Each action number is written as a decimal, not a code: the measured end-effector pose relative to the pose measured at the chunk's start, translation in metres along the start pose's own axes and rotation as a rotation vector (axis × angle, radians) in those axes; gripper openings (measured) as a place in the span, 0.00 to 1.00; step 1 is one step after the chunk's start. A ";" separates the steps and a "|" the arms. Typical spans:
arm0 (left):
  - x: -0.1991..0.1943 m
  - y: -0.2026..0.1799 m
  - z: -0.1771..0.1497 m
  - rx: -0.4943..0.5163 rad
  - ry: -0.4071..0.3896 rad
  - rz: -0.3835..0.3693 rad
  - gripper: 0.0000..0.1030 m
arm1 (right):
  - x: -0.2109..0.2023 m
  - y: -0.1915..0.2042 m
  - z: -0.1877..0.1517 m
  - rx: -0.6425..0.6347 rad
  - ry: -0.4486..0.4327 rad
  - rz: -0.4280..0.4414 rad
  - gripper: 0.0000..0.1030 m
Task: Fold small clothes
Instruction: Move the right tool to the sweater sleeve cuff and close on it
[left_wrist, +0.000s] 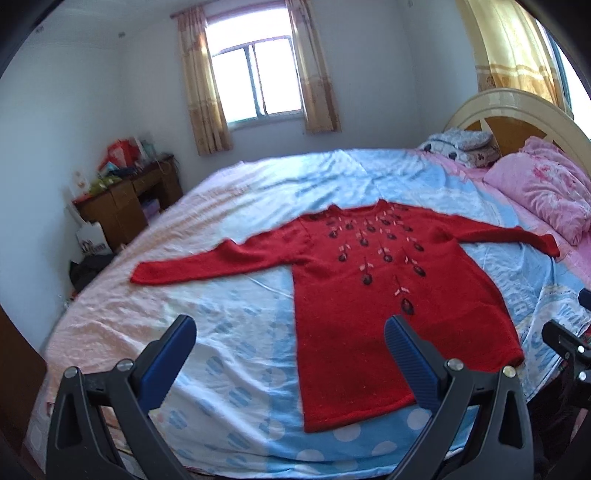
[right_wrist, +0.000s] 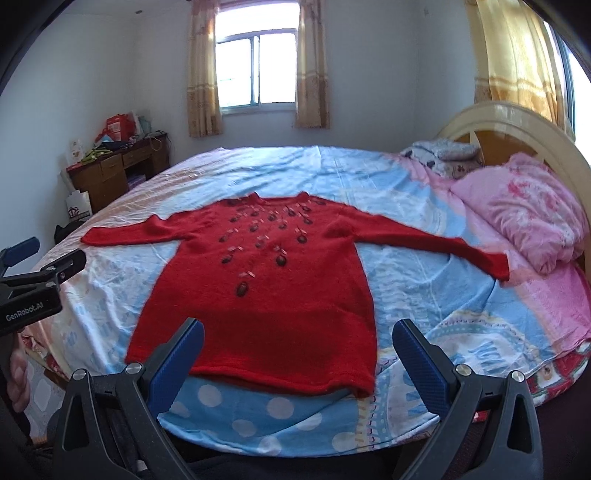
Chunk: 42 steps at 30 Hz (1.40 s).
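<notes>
Two blue jaws of the left gripper (left_wrist: 290, 345) stand wide apart, close to the left wrist camera, and they hold nothing. Just past them the red sweater (left_wrist: 354, 291) lies flat on the bed (left_wrist: 236, 332), face up, with both sleeves spread out to the sides. Its bottom hem is the part nearest the jaws. A pink pillow (left_wrist: 543, 188) sits beyond the sweater's far sleeve, by the headboard (left_wrist: 517, 114). Part of the right gripper (left_wrist: 565, 343) peeks in beside the sweater's hem. From the right wrist camera, the right gripper (right_wrist: 297, 343) also has its jaws wide apart and holds nothing. The red sweater (right_wrist: 266, 295) lies just past them on the bed (right_wrist: 424, 295), hem nearest. The left gripper (right_wrist: 44, 266) hangs beside the sweater's other sleeve, and its jaws look apart too. A brown desk (right_wrist: 110, 173) stands well behind the sweater, under the window (right_wrist: 256, 70).
</notes>
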<state>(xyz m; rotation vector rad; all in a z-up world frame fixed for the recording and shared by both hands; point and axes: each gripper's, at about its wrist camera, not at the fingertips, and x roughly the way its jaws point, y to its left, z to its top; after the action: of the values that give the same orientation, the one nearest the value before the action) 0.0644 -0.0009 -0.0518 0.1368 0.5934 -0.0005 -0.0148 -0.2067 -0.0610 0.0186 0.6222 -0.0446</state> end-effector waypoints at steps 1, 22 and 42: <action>0.008 -0.001 0.001 -0.002 0.018 -0.005 1.00 | 0.007 -0.006 -0.001 0.010 0.011 -0.008 0.99; 0.151 -0.064 0.038 0.103 0.100 0.008 1.00 | 0.120 -0.152 0.019 0.202 0.125 -0.271 0.88; 0.238 -0.070 0.075 0.110 0.081 0.153 1.00 | 0.182 -0.265 0.050 0.214 0.169 -0.471 0.84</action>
<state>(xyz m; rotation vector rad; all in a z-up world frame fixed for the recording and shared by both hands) 0.3007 -0.0708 -0.1321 0.2903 0.6628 0.1213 0.1497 -0.4800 -0.1278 0.0828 0.7778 -0.5701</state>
